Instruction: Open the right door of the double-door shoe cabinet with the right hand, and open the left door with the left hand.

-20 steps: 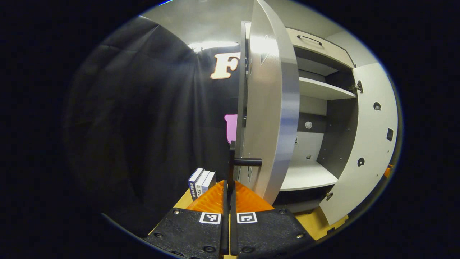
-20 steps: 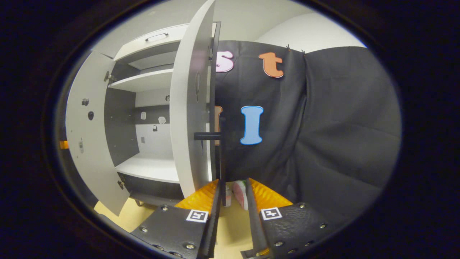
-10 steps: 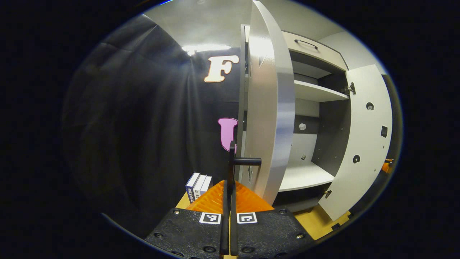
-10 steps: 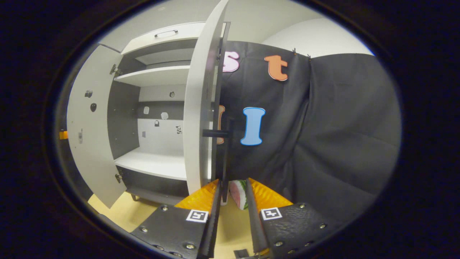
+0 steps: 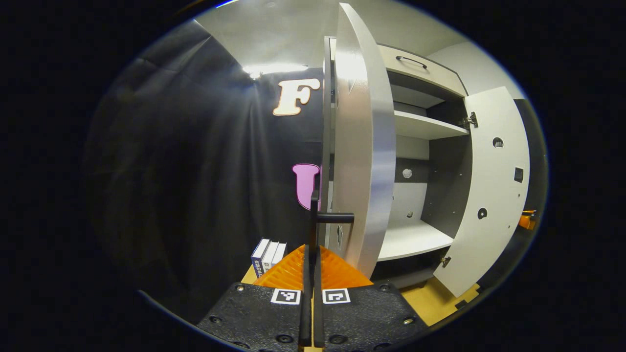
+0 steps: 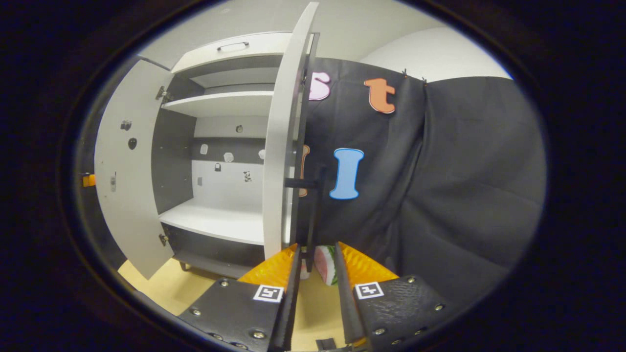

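Shoe cabinet [image 5: 420, 146] doors both stand swung well out from the carcass, so the inner shelves and back panel are open to sight in both views.

In the left gripper view the left tool [image 5: 311, 274] has its fingers drawn together on the bar handle [image 5: 313, 220] of the left door [image 5: 364, 146], which is seen nearly edge-on just beyond the fingertips. Across the opening, the right door [image 5: 494, 190] hangs wide on its hinges. A few books [image 5: 268, 254] stand on the worktop [image 5: 435, 303] beside the cabinet's left side.

In the right gripper view the right tool [image 6: 315, 274] has its fingers a little apart, with the right door's handle [image 6: 313, 210] running down between them; whether both fingers actually press on it I cannot tell. The door itself [image 6: 281, 161] is edge-on here too, and the far door [image 6: 127, 171] is wide open at the other side.

Judging from how the doors lie, the opening is essentially done on both sides. What seems left is at most a last bit of swing, then letting go of each handle and drawing both tools back.
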Demonstrator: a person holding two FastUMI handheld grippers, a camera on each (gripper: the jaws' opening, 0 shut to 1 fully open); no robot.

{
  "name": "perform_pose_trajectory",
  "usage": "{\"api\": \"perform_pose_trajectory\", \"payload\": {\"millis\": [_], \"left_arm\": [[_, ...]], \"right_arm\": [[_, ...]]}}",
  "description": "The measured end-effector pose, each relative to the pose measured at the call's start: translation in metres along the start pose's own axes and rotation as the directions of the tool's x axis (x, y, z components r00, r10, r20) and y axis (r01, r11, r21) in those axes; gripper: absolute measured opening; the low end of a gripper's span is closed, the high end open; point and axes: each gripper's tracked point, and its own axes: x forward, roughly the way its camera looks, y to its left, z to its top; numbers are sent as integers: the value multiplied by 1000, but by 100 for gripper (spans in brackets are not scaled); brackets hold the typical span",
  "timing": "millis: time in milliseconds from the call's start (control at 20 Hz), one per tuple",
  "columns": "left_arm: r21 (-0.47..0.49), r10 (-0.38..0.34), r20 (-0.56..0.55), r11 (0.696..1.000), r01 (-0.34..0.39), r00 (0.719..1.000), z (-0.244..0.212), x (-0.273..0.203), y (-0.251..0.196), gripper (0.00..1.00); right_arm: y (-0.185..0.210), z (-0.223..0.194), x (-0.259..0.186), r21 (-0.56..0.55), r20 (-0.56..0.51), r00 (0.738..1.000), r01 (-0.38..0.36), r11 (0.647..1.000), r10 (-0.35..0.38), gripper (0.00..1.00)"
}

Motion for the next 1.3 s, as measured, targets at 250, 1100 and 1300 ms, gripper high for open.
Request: {"api": "perform_pose_trajectory", "payload": {"millis": [250, 1100, 1300], "left_arm": [[16, 27, 10, 1000, -27, 1000, 3, -12, 3, 6], [-60, 88, 41, 995, -85, 995, 11, -20, 15, 39], [-52, 124, 35, 991, -122, 992, 10, -22, 23, 58]], "right_arm": [[-5, -1, -4, -4, 3, 1000, 5, 1000, -5, 39], [-8, 13, -8, 28, 40, 999, -27, 999, 26, 31], [-8, 13, -8, 38, 42, 999, -34, 999, 32, 31]]}}
